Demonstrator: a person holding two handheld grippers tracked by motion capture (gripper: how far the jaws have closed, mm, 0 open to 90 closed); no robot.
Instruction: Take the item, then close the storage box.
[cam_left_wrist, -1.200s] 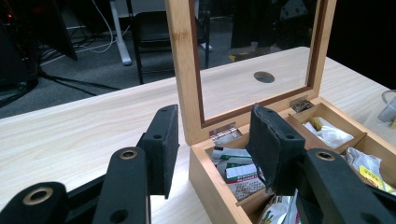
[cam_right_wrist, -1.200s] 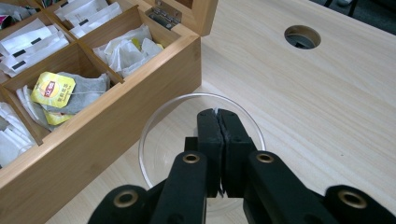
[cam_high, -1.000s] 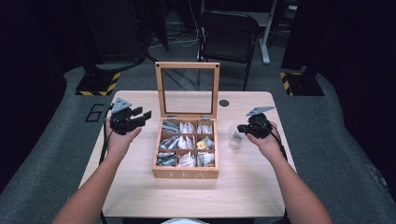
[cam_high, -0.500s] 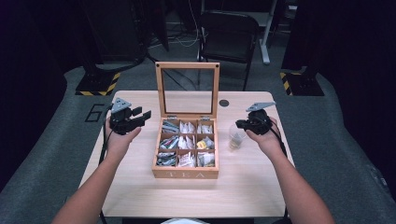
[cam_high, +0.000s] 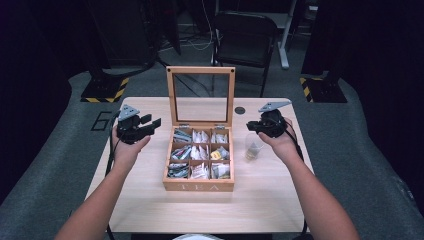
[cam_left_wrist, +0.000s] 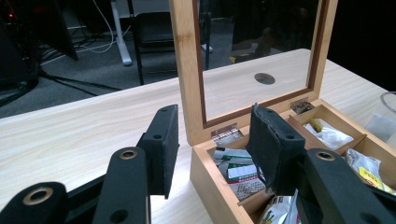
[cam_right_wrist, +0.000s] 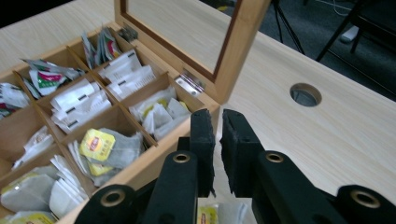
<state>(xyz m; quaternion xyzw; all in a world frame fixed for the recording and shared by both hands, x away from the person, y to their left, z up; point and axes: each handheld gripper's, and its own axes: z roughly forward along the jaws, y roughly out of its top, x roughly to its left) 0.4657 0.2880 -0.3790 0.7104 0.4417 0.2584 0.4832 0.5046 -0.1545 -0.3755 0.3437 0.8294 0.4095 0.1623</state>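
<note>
An open wooden tea box stands mid-table with its glass lid upright; its compartments hold several tea bags. My left gripper hovers left of the box, jaws open and empty; in the left gripper view it faces the box's corner. My right gripper is held right of the box, just above a small glass cup. Its pads stand a narrow slit apart with nothing between them. A yellow-labelled tea bag lies below them.
A round cable hole sits in the table behind the right gripper. A black chair stands beyond the far edge. Yellow-black striped bases rest on the floor at both back corners. Bare tabletop lies in front of the box.
My right gripper has risen from the cup and drifted slightly toward the box. The left gripper and the box have stayed put.
</note>
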